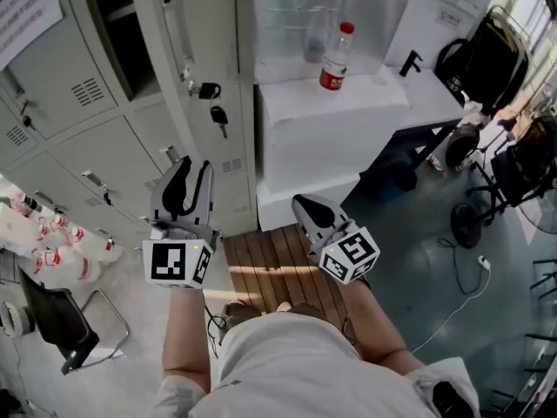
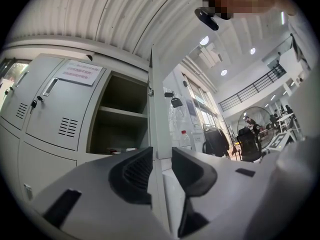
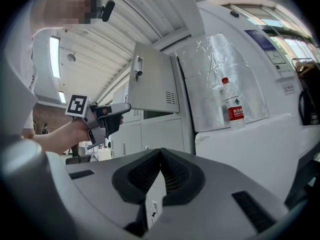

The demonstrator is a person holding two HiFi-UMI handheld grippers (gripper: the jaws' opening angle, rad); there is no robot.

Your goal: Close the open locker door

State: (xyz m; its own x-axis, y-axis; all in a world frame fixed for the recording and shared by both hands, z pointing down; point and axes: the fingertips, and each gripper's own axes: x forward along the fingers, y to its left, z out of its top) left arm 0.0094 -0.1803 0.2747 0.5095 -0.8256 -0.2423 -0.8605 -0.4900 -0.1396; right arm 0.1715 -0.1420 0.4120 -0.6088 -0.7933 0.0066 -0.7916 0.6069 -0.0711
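Observation:
The grey locker door [image 1: 218,50] stands swung out from its open compartment [image 1: 122,24], with keys [image 1: 211,94] hanging from its lock. My left gripper [image 1: 193,168] is raised at the door's lower free corner. In the left gripper view its jaws [image 2: 161,156] stand apart and the door's edge [image 2: 159,109] runs up through the gap. Whether the pads touch it I cannot tell. From the right gripper view, the left gripper [image 3: 125,108] sits just under the door [image 3: 152,84]. My right gripper [image 1: 300,200] hangs lower right, shut and empty [image 3: 160,154].
Closed lockers [image 1: 78,146] fill the left. A white cabinet [image 1: 331,120] beside the door carries a plastic bottle [image 1: 335,57]. I stand by a wooden pallet [image 1: 278,268]. A chair [image 1: 61,329] is at lower left. Black chairs and carts [image 1: 487,146] and a cable [image 1: 461,294] lie to the right.

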